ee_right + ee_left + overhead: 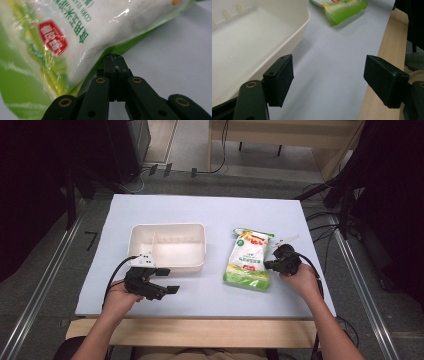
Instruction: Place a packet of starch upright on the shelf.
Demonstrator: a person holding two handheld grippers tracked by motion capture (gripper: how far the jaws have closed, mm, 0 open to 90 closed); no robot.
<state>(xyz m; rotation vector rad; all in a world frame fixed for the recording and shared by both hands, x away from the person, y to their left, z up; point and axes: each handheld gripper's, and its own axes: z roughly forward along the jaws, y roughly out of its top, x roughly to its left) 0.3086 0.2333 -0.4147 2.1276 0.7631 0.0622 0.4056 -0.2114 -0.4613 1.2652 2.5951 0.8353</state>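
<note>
The worktop [210, 210] is carrying a white bin [168, 246] at the left and a green-and-white starch bag [248, 260] lying flat just right of it, likely waiting to go into the bin. The left tool [167, 280] is resting beside the bin's near wall, its jaws standing wide apart with nothing between them. The right tool [272, 265] is pressing its closed-together jaws against the bag's right edge, probably nudging it rather than gripping.
</note>
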